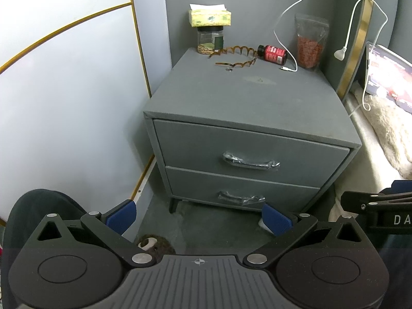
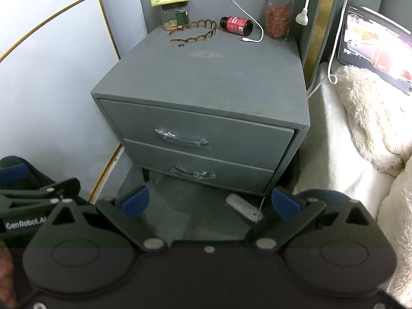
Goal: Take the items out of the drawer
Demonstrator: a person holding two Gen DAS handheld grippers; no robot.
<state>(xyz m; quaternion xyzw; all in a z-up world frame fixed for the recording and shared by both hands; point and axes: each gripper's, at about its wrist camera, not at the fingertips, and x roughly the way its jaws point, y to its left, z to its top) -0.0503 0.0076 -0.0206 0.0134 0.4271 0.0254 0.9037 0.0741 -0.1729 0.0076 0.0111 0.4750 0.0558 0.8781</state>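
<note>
Both grippers, left gripper [image 1: 199,217] and right gripper [image 2: 209,203], hang spread wide, holding nothing. Top drawer [image 1: 247,146] is closed; its plastic-wrapped handle [image 1: 251,161] looks slippery, so pinch mid-bar.

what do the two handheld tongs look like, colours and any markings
Both tongs, the left and the right, look alike: black linkage arms with silver pivot pins, round black discs either side, and blue pads on the fingertips. The left has a ribbed grey body bearing a small crosshair mark. White lettering shows on their sides: "GenRobot.AI", "DA".
</note>
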